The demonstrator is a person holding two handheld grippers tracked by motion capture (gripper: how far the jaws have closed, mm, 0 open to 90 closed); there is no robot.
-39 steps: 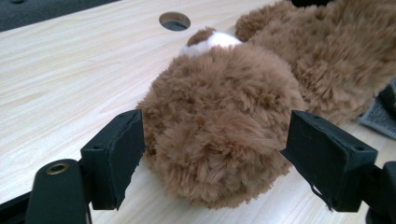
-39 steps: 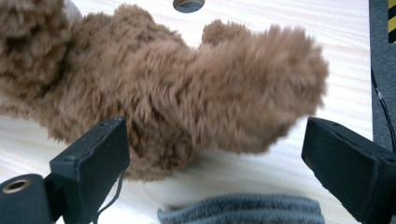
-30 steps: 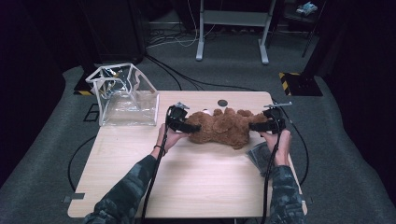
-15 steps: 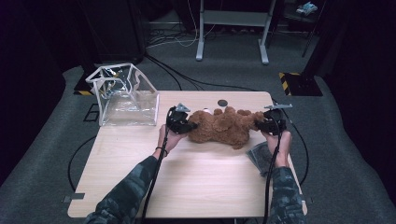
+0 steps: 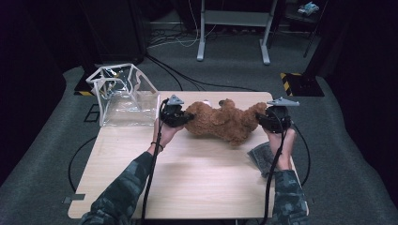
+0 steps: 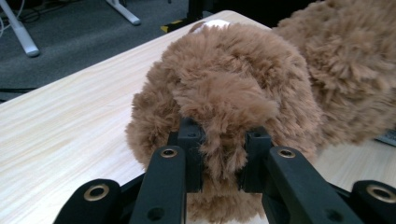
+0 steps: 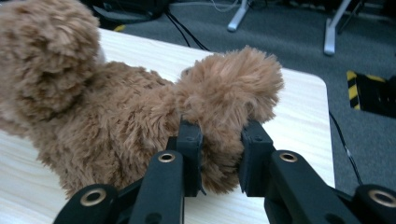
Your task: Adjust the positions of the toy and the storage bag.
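Note:
A brown plush teddy bear point(image 5: 220, 123) hangs stretched sideways between my two grippers, just above the wooden table point(image 5: 187, 178). My left gripper point(image 5: 186, 117) has just closed and is shut on a tuft of fur at the bear's left end point(image 6: 233, 70); in the left gripper view its pads point(image 6: 191, 140) pinch the fur. My right gripper point(image 5: 259, 120) has also just closed. It is shut on a furry limb at the bear's right end point(image 7: 229, 88), and its pads point(image 7: 254, 140) squeeze that limb.
A clear plastic box point(image 5: 124, 101) with a white frame stands at the table's back left corner. A grey patterned cloth-like item point(image 5: 263, 157) lies near the right edge under my right forearm. Cables and a stand's legs point(image 5: 232, 42) are on the floor behind.
Both grippers' jaws closed on the bear's two ends and rose a little. The bear lifted with them and now hangs stretched between them.

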